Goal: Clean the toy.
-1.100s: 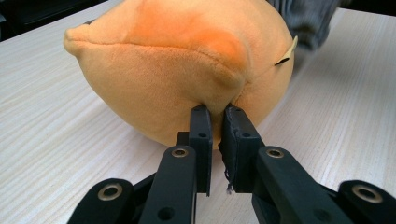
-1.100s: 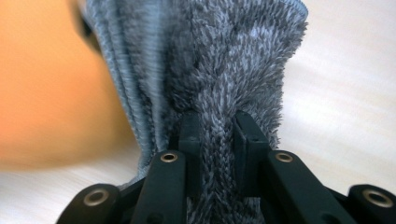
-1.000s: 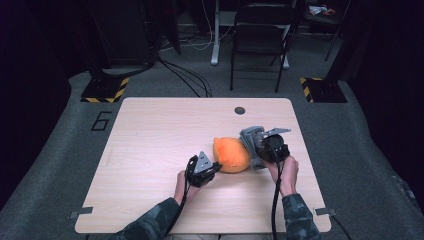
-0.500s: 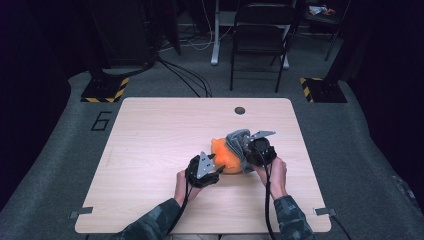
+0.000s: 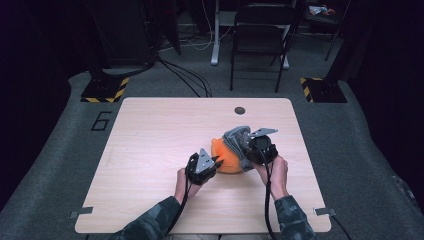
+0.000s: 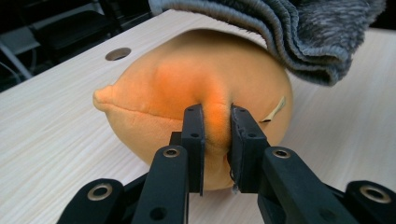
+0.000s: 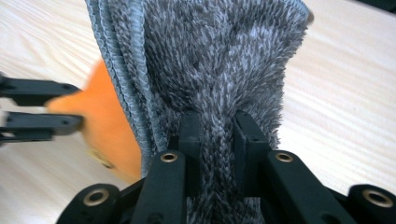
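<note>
1. The orange plush toy (image 5: 227, 156) lies on the wooden table (image 5: 150, 150), right of the middle and toward the person's side, between the two grippers.
2. It is a rounded, egg-like cushion shape. In the left gripper view its long axis runs across the picture, and a small pointed tip at its left end aims toward the round hole (image 6: 117, 53) in the tabletop.
3. The plush (image 6: 187, 98) is soft, short-piled and orange, deeper orange in the middle and paler toward the tip. A stitched seam runs along its side, and a small tan tag sticks out near its right end.
4. A grey fuzzy cloth (image 5: 239, 142) is draped over the toy's top and right side. Its pile is mottled dark and light grey, with a ribbed edge that shows in several stacked folds.
5. The left gripper (image 5: 216, 161) has just been closing; its jaws stand narrow and pinch a ridge of the orange fabric on the near side of the toy.
6. The right gripper (image 5: 248, 148) is clamped narrow on a bunched fold of the grey cloth (image 7: 210, 70), which fans out above its jaws.
7. In the right gripper view the toy (image 7: 109, 126) peeks out left of the cloth, with the other gripper's jaws meeting it from the left.
</note>
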The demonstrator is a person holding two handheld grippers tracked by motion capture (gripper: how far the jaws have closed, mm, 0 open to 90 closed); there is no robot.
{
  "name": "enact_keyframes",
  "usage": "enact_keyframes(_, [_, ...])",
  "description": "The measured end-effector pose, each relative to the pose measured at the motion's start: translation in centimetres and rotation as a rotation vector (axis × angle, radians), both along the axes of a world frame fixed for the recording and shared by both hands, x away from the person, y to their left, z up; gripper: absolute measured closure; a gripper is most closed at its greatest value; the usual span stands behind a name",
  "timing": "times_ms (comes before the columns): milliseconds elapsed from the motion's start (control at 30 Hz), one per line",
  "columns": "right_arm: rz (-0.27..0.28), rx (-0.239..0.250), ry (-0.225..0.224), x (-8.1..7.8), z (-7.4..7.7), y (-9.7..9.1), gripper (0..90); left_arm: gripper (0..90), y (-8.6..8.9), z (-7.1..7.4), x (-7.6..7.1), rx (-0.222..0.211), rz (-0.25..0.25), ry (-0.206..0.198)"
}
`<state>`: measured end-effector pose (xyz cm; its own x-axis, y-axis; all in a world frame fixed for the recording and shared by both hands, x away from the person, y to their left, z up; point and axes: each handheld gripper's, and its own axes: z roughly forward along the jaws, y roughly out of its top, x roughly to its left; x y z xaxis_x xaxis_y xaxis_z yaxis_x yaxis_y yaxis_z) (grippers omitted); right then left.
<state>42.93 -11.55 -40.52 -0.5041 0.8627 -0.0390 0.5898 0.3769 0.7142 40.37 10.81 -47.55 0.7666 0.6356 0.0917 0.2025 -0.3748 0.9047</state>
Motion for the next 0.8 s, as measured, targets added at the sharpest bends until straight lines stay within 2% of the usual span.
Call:
enact_keyframes(33, [0.018,0.005,-0.014,-0.6,0.9,0.6,75.8,77.8,0.2,0.4,0.1,-0.029,-0.003,0.027])
enact_keyframes(67, [0.018,0.005,-0.014,-0.6,0.9,0.6,75.8,77.8,0.3,0.8,0.1,-0.046,0.003,0.036])
enact_keyframes(200, [0.075,-0.008,-0.028,-1.9,1.8,2.6,75.8,77.7,0.7,1.4,0.3,-0.11,0.028,0.097])
enact_keyframes(233, [0.098,-0.022,-0.032,-2.1,1.8,3.1,75.7,77.6,0.7,1.5,0.3,-0.104,0.022,0.113])
enact_keyframes(267, [0.108,-0.032,-0.035,-2.2,1.7,3.6,75.8,77.5,0.8,1.4,0.4,-0.099,0.026,0.102])
enact_keyframes(400, [0.106,-0.095,-0.012,-1.9,0.2,4.6,75.7,76.8,0.9,1.3,0.5,-0.086,0.037,0.103])
enact_keyframes(467, [0.106,-0.087,-0.015,-1.6,-0.6,4.6,75.8,76.7,0.9,1.0,0.6,-0.088,0.043,0.099])
enact_keyframes(533, [0.089,-0.081,-0.006,-1.5,-0.7,4.5,75.7,76.7,0.9,0.9,0.6,-0.077,0.041,0.1])
enact_keyframes(667, [0.084,-0.104,-0.009,-1.2,-1.0,3.9,75.8,76.5,0.9,0.8,0.6,-0.069,0.047,0.093])
enact_keyframes(700, [0.078,-0.095,-0.006,-1.1,-1.1,3.7,75.8,76.3,0.9,0.8,0.7,-0.063,0.043,0.096])
enact_keyframes(800, [0.06,-0.093,0.007,-0.7,-1.4,3.0,75.8,75.7,1.0,0.7,0.8,-0.069,0.047,0.097])
